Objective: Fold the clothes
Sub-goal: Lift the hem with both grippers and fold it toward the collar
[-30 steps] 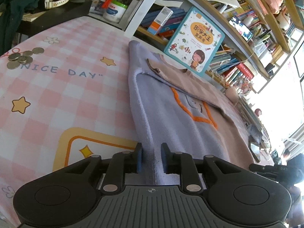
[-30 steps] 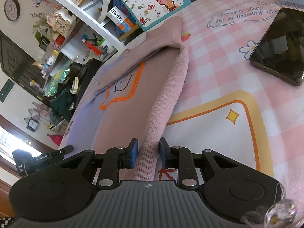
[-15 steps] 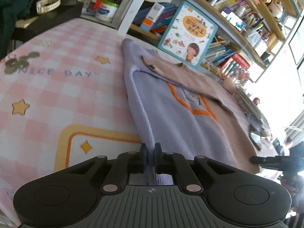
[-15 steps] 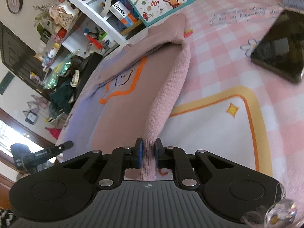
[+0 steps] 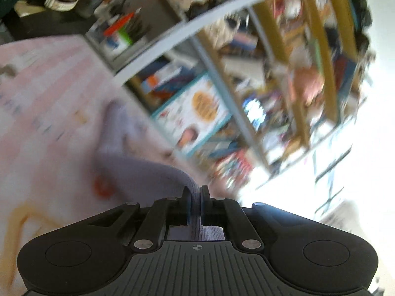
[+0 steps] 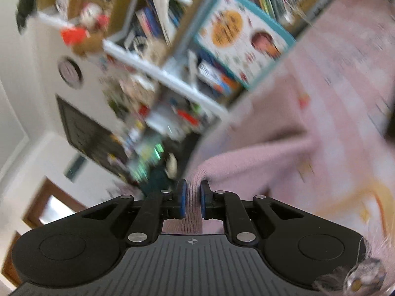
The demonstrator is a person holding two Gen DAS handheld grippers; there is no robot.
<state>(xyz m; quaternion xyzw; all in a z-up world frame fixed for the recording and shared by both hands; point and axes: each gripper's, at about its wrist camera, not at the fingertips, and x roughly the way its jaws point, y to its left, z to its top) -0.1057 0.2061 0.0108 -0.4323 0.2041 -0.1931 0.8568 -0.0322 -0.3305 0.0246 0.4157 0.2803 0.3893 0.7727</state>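
Left wrist view: left claw [image 5: 195,201] is clenched on the lavender edge of the sweater [image 5: 148,175], and the knit rises off the tabletop [image 5: 49,93] in a hump toward the jaws. The rest of the garment trails back toward the picture book [image 5: 195,113] leaning on the shelf. The frame is heavily blurred, so the claw is moving fast. Risk: only a thin strip of hem sits between the pads, so a quick swing could pull it out, or drag the whole sweater so the crease lands crooked.

Right wrist view: right claw [image 6: 192,198] is clenched on the pink edge of the same sweater [image 6: 246,162], also lifted clear of the tabletop [image 6: 345,74]. Risk: if the two claws travel unevenly, the fold skews.

Versus a second ago: both claws were open, straddling the hems with the sweater flat. Half a second ago they had closed at tabletop level. Now both hems are up and both cameras are pitched toward the shelves.
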